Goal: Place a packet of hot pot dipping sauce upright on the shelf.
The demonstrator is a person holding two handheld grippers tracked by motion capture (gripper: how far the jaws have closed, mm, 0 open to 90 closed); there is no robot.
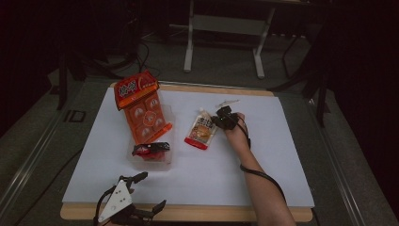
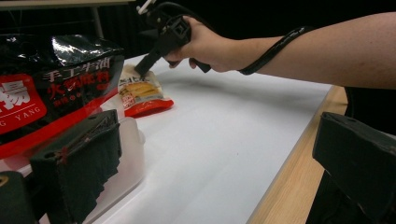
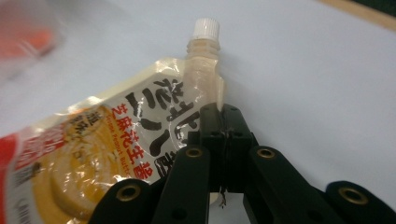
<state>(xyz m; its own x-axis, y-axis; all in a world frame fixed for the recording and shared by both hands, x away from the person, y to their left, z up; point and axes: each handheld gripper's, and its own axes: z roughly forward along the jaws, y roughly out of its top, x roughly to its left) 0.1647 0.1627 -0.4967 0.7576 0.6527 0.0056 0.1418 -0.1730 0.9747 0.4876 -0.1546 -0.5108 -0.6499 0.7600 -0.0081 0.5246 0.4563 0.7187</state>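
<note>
Basically a spouted sauce pouch [image 3: 107, 154] lies flat on the white table sheet [image 1: 211, 169], right of the clear plastic tray [image 1: 153, 157] with the orange snack pack [image 1: 143, 110] leaning in it. Pouch look: soft glossy film, cream-yellow front with big black Chinese characters, a picture of tan paste lower down, red band along the bottom edge, clear ribbed neck ending in a white screw cap [image 3: 206, 28]. Neck points away from the person in the high view. Right gripper [image 3: 224, 135] has its jaws pinched together on the pouch's upper edge just below the neck, film caught between the tips. Left gripper [image 1: 141, 193] sits near the table's front edge by the wooden rim, jaws spread wide apart, nothing between them. A black-and-red packet [image 2: 51, 88] lies in the tray, near that left gripper.
</note>
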